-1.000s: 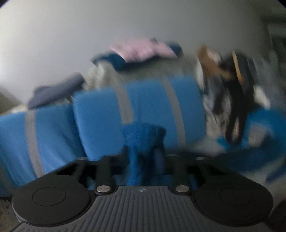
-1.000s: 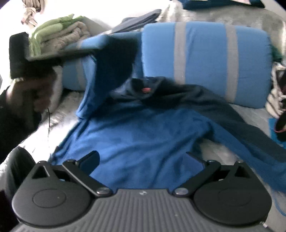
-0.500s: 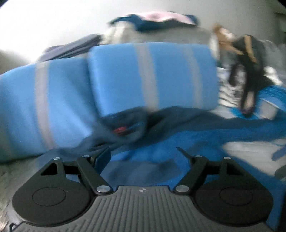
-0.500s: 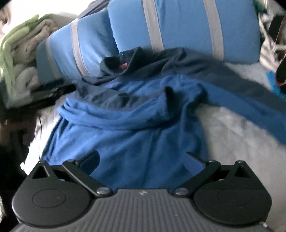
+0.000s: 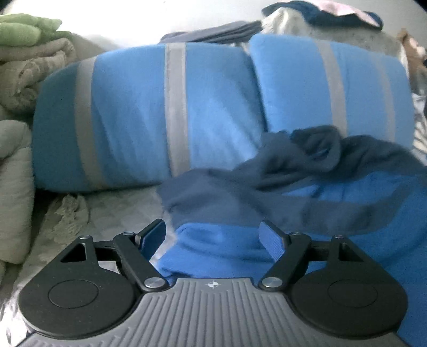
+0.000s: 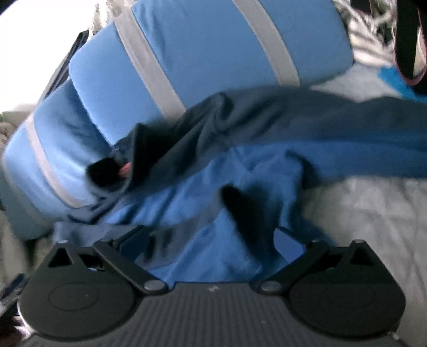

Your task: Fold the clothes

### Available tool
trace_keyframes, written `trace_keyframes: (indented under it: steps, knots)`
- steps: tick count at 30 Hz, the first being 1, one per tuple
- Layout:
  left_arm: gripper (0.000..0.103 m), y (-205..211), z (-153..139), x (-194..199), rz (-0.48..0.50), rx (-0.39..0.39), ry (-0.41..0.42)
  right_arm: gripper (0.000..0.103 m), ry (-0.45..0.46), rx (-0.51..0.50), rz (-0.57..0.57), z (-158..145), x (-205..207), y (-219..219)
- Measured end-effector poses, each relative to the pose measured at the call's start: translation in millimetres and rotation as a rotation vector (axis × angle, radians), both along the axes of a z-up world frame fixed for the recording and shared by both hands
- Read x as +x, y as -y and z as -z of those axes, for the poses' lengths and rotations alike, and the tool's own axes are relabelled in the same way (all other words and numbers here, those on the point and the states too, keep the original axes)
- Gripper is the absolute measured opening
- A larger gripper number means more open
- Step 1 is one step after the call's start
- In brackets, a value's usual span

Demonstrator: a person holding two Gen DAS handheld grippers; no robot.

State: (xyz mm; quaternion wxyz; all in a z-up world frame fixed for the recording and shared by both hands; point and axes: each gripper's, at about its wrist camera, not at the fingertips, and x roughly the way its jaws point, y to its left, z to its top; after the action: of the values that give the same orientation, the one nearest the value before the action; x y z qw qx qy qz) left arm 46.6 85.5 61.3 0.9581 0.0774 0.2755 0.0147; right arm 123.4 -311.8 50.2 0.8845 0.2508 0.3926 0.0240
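A blue garment (image 5: pixel 347 202) with a navy upper part (image 5: pixel 240 194) lies crumpled on the bed, its collar end against the pillows. My left gripper (image 5: pixel 212 237) hangs open just over the garment's near left edge, and bright blue cloth lies under the gap without the pads pressing it. In the right wrist view the same garment (image 6: pixel 202 211) spreads from the pillows toward me, with a navy sleeve (image 6: pixel 347 125) running off to the right. My right gripper (image 6: pixel 210 241) is open wide low over a dark fold of the cloth, gripping nothing.
Two blue pillows with grey stripes (image 5: pixel 128 112) (image 6: pixel 218 42) stand behind the garment. Folded green and beige blankets (image 5: pixel 24 66) are stacked at the left. More clothes (image 5: pixel 336 16) are piled behind the pillows. A pale quilted bed cover (image 6: pixel 368 213) shows on the right.
A second ago my left gripper pinched a raised blue fold; its jaws have since opened and the cloth lies flat. Both grippers have sunk toward the garment, and the right view has rolled.
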Motion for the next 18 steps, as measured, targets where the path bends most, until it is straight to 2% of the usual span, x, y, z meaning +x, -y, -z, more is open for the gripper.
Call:
trace_keyframes:
  steps: [1,4,6,9,12,14,16,18]
  knots:
    - [0.077,-5,3,-1,-0.013,-0.004,0.002,0.103,-0.020,-0.007,0.020,4,1,1]
    - [0.077,-17,16,-1,-0.045,-0.025,-0.006,0.103,-0.058,0.170,0.006,15,-1,16]
    - [0.077,-25,25,1,-0.075,-0.040,-0.030,0.102,-0.075,0.235,-0.002,19,-5,21]
    - [0.077,-33,34,-3,-0.055,-0.062,-0.044,0.102,-0.102,0.333,-0.011,26,-11,28]
    - [0.077,-38,38,-9,-0.065,-0.042,-0.048,0.098,-0.147,0.442,0.029,36,-13,35]
    - [0.077,-41,37,-11,-0.067,-0.042,-0.046,0.092,-0.153,0.471,0.041,39,-13,35]
    - [0.077,-45,34,-13,-0.083,-0.052,-0.041,0.086,-0.139,0.448,0.046,38,-12,31]
    - [0.077,-49,31,-12,-0.100,-0.071,-0.039,0.084,-0.130,0.440,0.042,36,-12,29]
